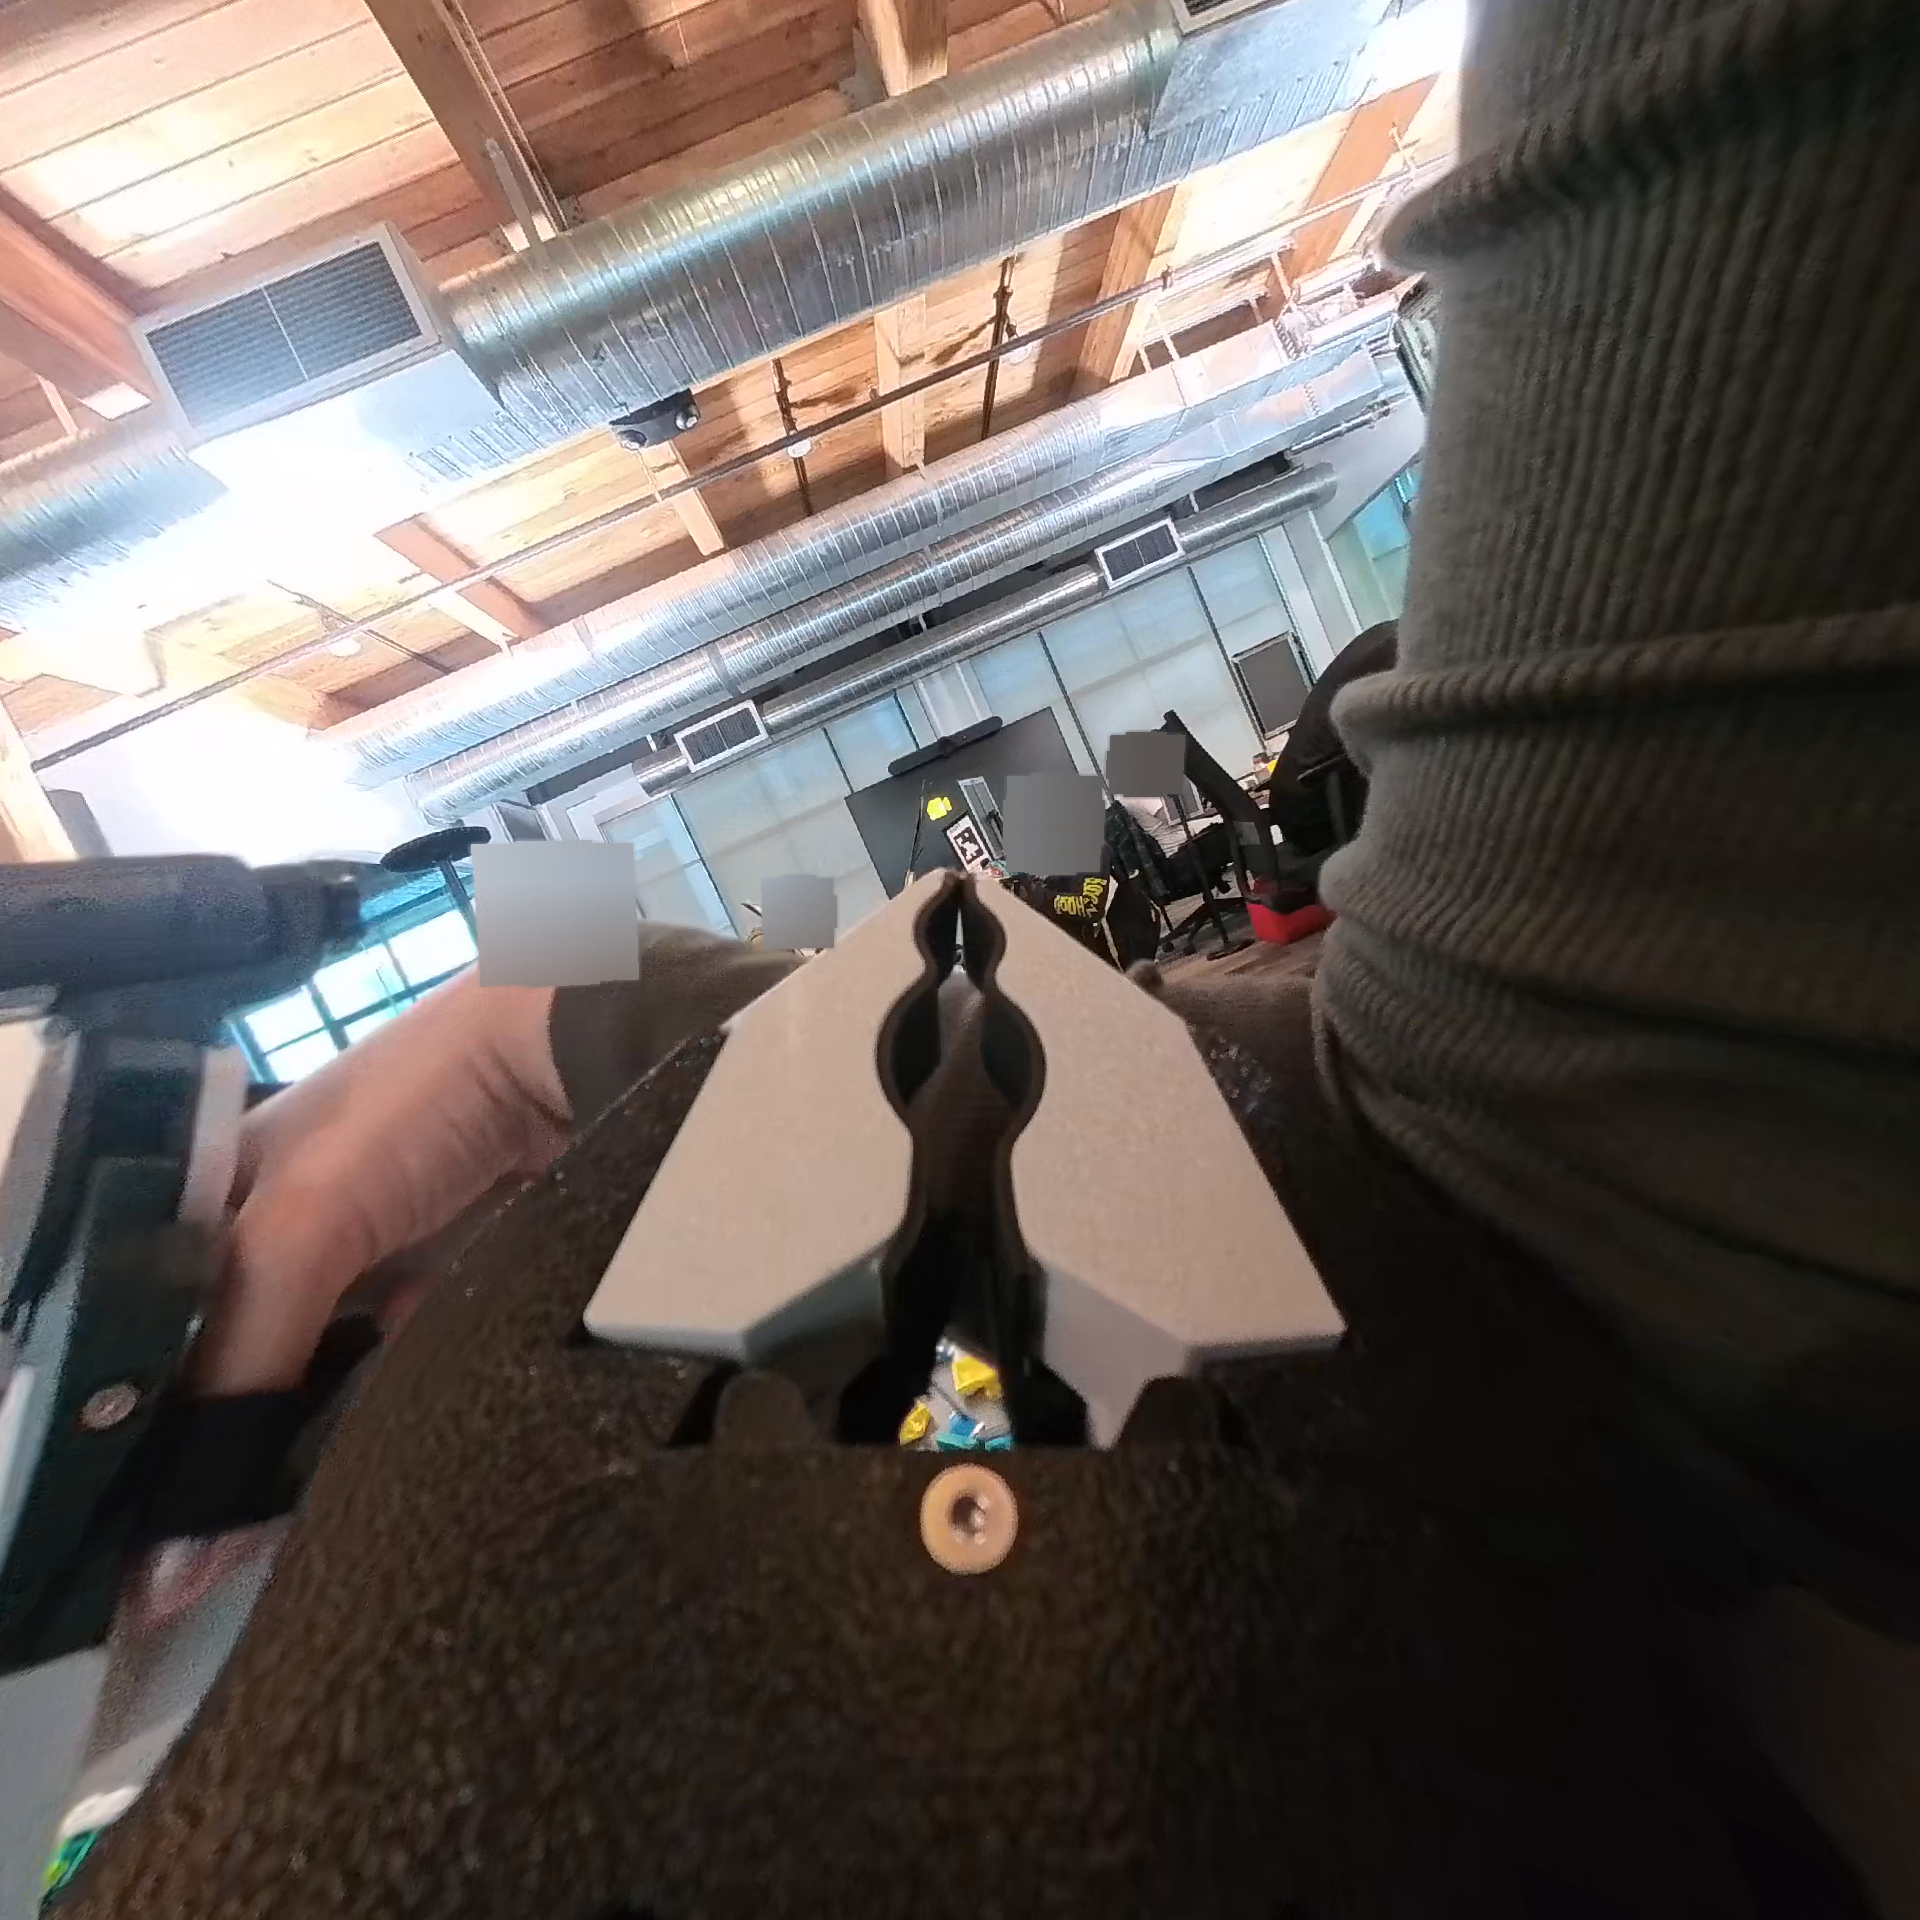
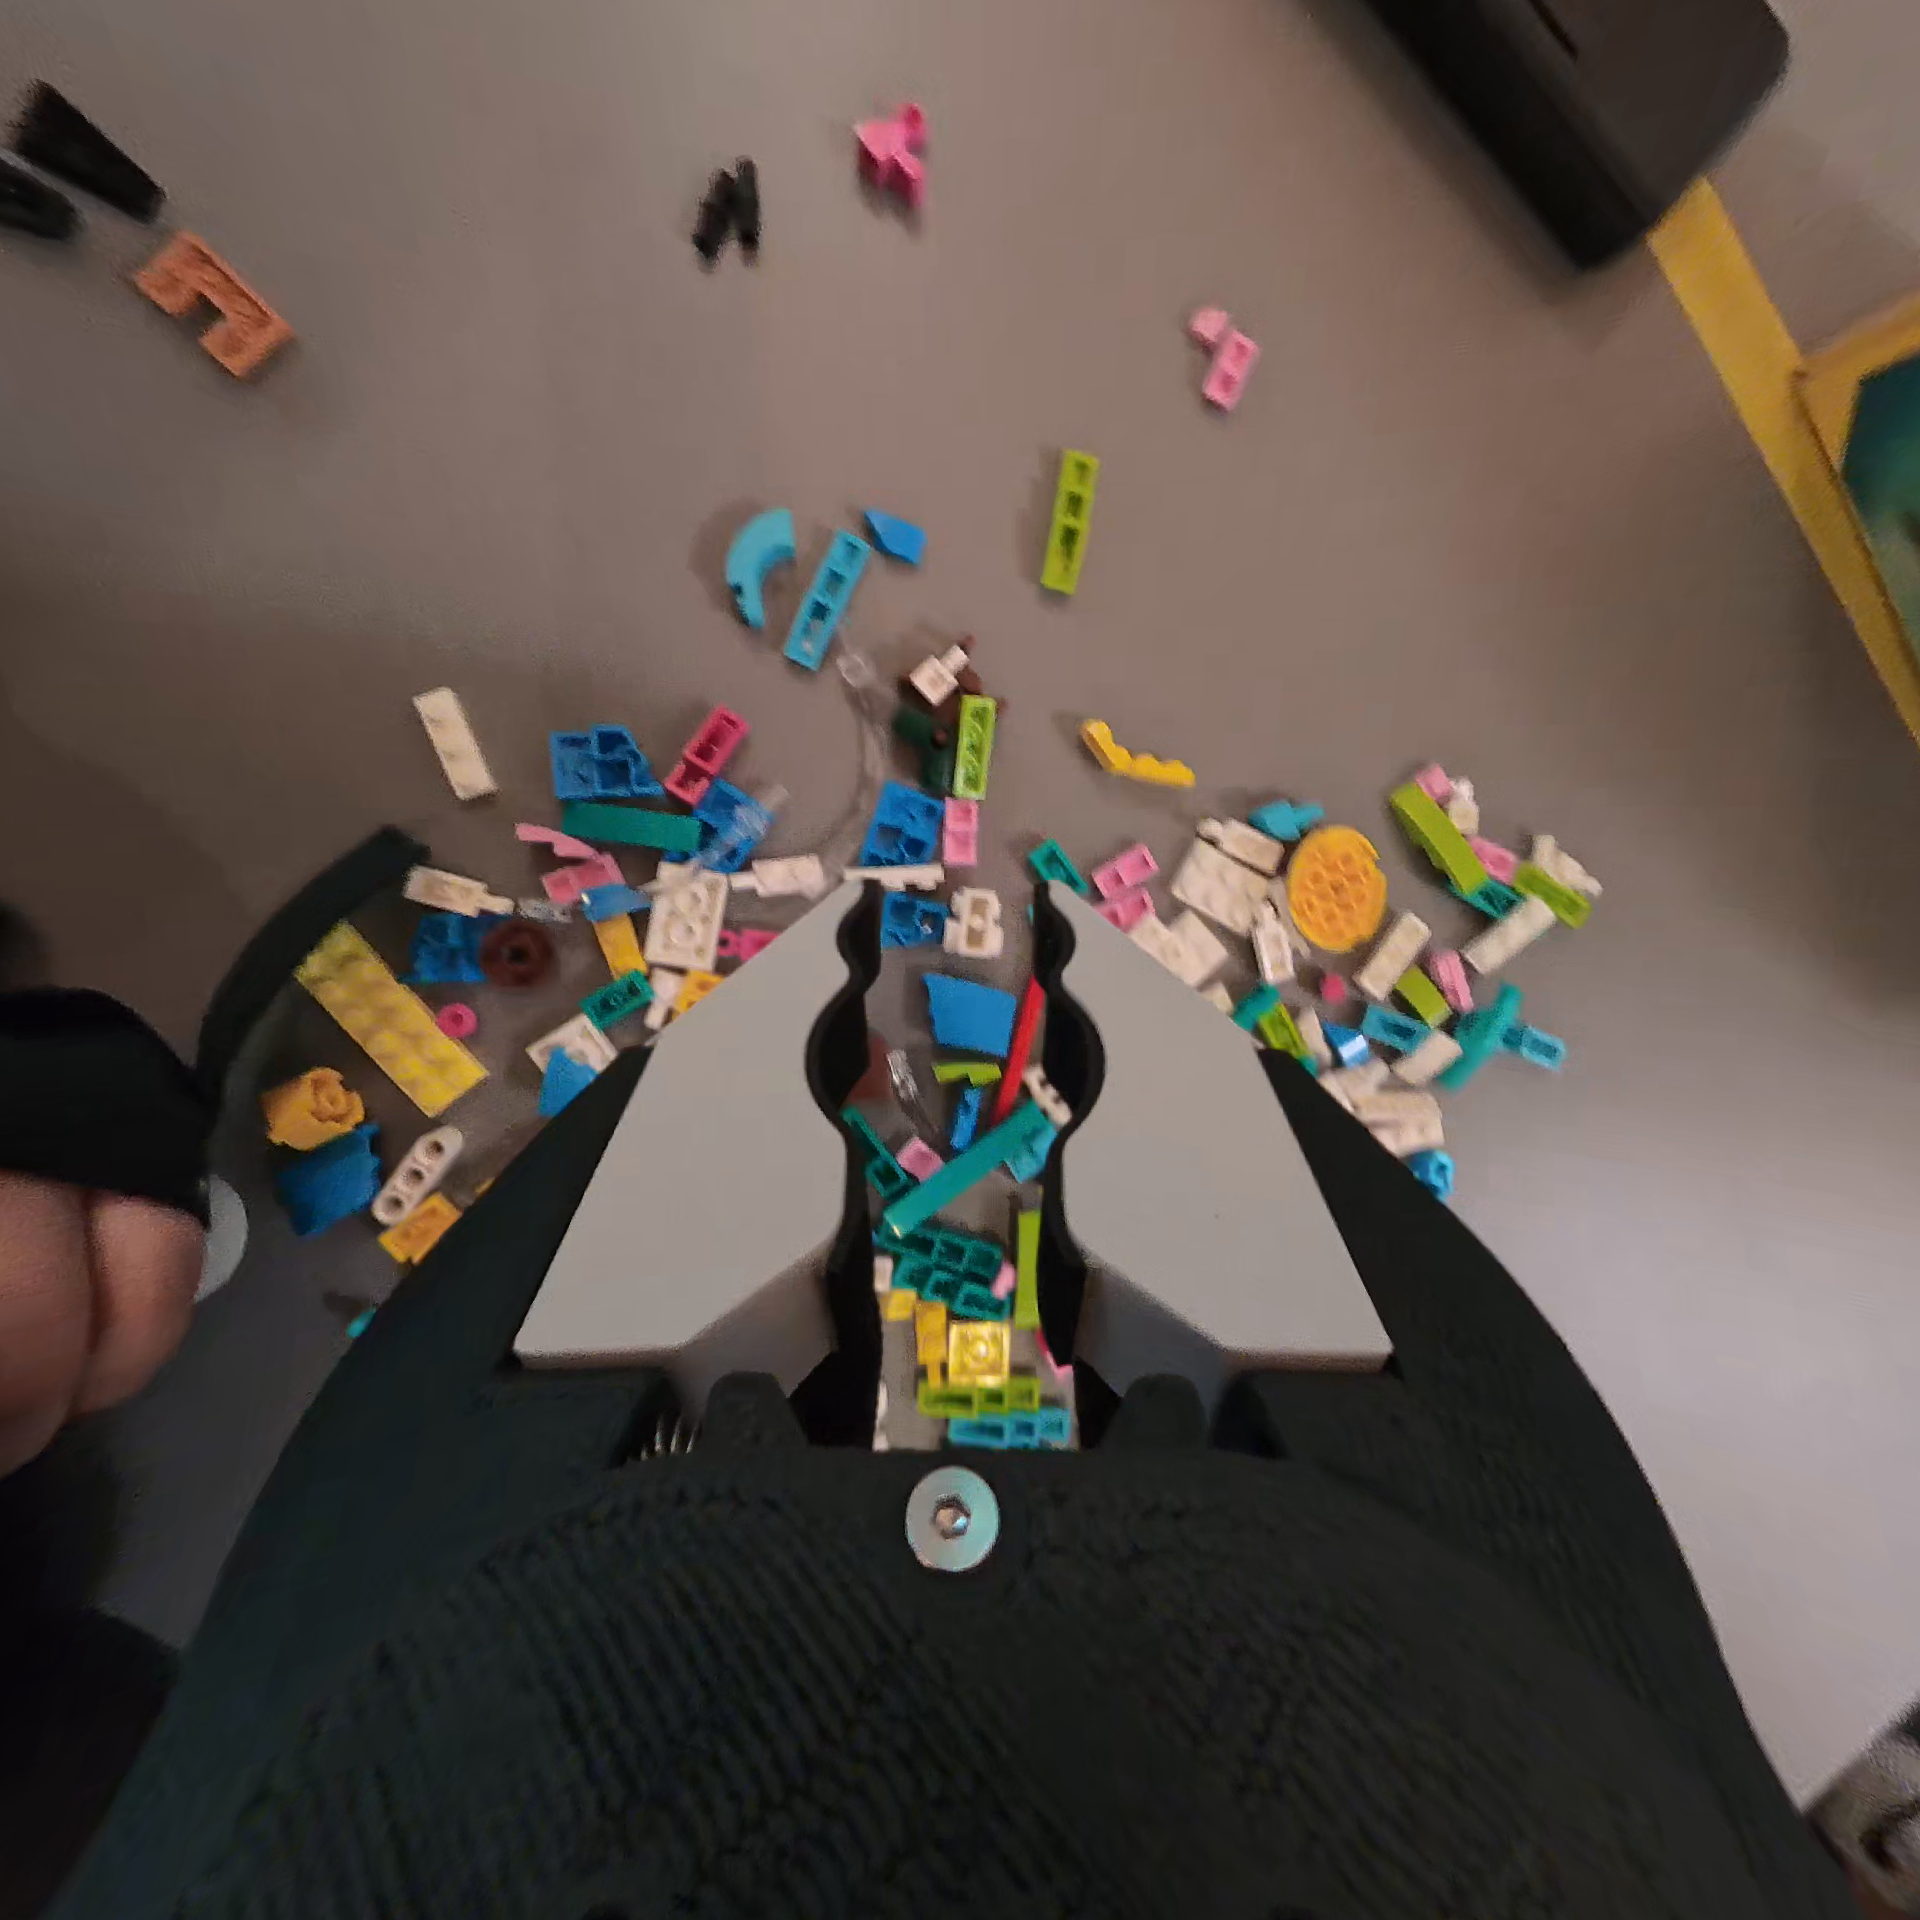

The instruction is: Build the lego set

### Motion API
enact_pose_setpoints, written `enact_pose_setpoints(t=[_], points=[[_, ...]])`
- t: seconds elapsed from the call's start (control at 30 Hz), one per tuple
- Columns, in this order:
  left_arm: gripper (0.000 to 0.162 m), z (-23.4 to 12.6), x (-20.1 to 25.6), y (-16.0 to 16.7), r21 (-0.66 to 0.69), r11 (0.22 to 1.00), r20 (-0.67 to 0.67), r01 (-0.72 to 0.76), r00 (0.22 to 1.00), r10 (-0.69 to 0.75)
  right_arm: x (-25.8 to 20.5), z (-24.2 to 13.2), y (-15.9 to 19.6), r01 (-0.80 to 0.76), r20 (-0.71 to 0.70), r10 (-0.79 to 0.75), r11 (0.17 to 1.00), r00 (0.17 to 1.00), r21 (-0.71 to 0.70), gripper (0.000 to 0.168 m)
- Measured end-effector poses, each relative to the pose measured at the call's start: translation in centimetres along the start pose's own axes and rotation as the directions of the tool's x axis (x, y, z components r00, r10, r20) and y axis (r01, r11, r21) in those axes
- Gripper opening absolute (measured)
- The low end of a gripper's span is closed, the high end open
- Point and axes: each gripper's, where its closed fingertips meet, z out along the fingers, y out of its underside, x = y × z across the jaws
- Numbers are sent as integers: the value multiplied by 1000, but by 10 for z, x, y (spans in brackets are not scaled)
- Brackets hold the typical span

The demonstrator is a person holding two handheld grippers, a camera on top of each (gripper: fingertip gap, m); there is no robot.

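My right gripper [image 2: 954, 891] is open and empty, hovering above a scattered pile of loose lego pieces [image 2: 935, 935] on a grey table [image 2: 520, 468]. The pile holds blue, teal, white, pink, lime and yellow pieces, among them a long yellow plate [image 2: 390, 1018] at the left and a round yellow plate [image 2: 1335, 885] at the right. My left gripper [image 1: 958, 881] is shut and empty. It points up at the ceiling and the room, away from the table. A few lego pieces [image 1: 961, 1403] show through the gap at its base.
Apart from the pile lie an orange piece [image 2: 213, 303], a black piece [image 2: 730, 211], pink pieces [image 2: 894, 151] and a lime plate [image 2: 1070, 520]. A yellow-edged box [image 2: 1860, 499] and a dark object [image 2: 1590, 114] stand at the right. A sleeved arm [image 1: 1621, 935] fills the left wrist view's right side. Across from one pair of fingers to the other is roughly 25 cm.
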Motion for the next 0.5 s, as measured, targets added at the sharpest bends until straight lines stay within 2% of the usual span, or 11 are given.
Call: enact_pose_setpoints(t=[0.27,0.4,0.5], points=[[0,-3,0,-3,7,1000,2,5,1000,-5,27,-32,29,-76,-161,74,997,984,-5,21],[0,-10,2,-11,22,1000,-4,15,1000,-15,41,-47,28,-33,-323,76,990,943,137,25],[0,-11,2,-13,23,999,-4,30,1000,-30,26,-49,32,-4,-316,105,953,943,303,25]])
